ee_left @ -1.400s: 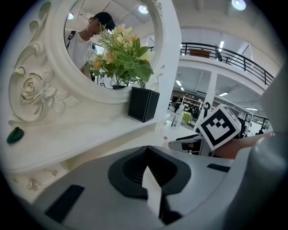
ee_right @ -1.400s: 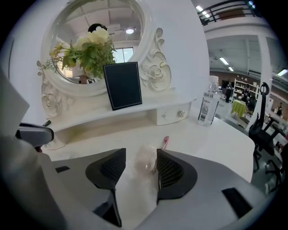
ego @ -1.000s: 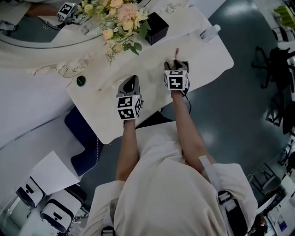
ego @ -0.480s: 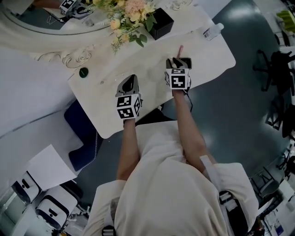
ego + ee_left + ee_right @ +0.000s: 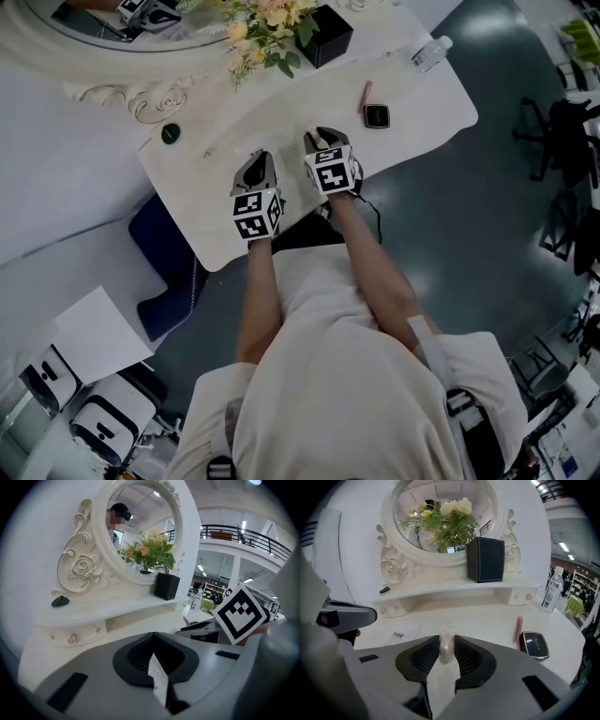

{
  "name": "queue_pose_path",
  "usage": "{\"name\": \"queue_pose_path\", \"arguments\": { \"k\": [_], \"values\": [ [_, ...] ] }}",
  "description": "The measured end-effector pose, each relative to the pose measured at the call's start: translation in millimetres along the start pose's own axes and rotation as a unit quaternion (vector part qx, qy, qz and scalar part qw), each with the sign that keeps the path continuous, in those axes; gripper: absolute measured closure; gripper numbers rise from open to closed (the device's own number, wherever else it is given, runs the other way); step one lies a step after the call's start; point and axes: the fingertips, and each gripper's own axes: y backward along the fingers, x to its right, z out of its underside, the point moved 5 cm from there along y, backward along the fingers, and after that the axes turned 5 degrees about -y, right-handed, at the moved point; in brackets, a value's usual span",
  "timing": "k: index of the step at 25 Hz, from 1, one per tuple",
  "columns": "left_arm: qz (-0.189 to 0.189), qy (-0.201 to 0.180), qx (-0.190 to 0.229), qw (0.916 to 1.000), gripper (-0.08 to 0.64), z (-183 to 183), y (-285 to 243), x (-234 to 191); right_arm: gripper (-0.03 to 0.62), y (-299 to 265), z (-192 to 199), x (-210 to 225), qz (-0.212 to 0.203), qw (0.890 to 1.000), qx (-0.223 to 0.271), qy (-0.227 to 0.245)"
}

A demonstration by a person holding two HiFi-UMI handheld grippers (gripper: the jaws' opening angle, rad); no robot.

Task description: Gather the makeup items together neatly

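DRESSING-TABLE TIDY: A person in a pale top holds two hand-held claws over a white surface (image 5: 422, 103) set below an oval mirror (image 5: 140, 531). At far left, a small dark green object (image 5: 170, 133) sits on the raised ledge under the mirror's carved frame. The left claw (image 5: 153, 645) has its jaws drawn together on a thin white slip (image 5: 158, 682), which stands edge-on between the pads. A flat white packet with a barcode (image 5: 399, 633) lies on the surface just to the left of the right claw. The right claw (image 5: 446, 649), close beside its partner near the surface's front edge, is clamped on a pale pink item (image 5: 446, 637) (soft-looking and translucent; what it is cannot be told). Behind it, a black box (image 5: 323, 36) of flowers stands on the ledge. Farther right, apart from both claws, a pink tube (image 5: 366, 94) and a black compact (image 5: 377, 116) lie just beside each other on the surface. A water bottle (image 5: 431, 53) stands near the far right corner.
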Motion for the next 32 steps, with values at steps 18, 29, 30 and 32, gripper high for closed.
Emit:
{"name": "queue_pose_path", "arguments": {
  "k": [18,29,30,32],
  "values": [
    [0.003,-0.005,0.011,0.9999,0.548,-6.5,7.1,-10.7,0.414,-11.8,21.7,-49.1,-0.045,0.996,-0.050,0.051],
    [0.015,-0.009,0.011,0.9998,0.548,-8.9,0.0,-5.3,0.367,-8.8,16.0,-49.7,-0.048,0.997,-0.044,0.052],
    [0.016,-0.009,0.012,0.9998,0.548,-8.8,-0.3,-4.7,0.367,-8.1,15.4,-49.7,-0.048,0.996,-0.043,0.054],
    [0.016,-0.008,0.011,0.9998,0.548,-8.3,-0.8,-3.9,0.362,-7.0,14.3,-49.8,-0.050,0.996,-0.041,0.056]
  ]
}}
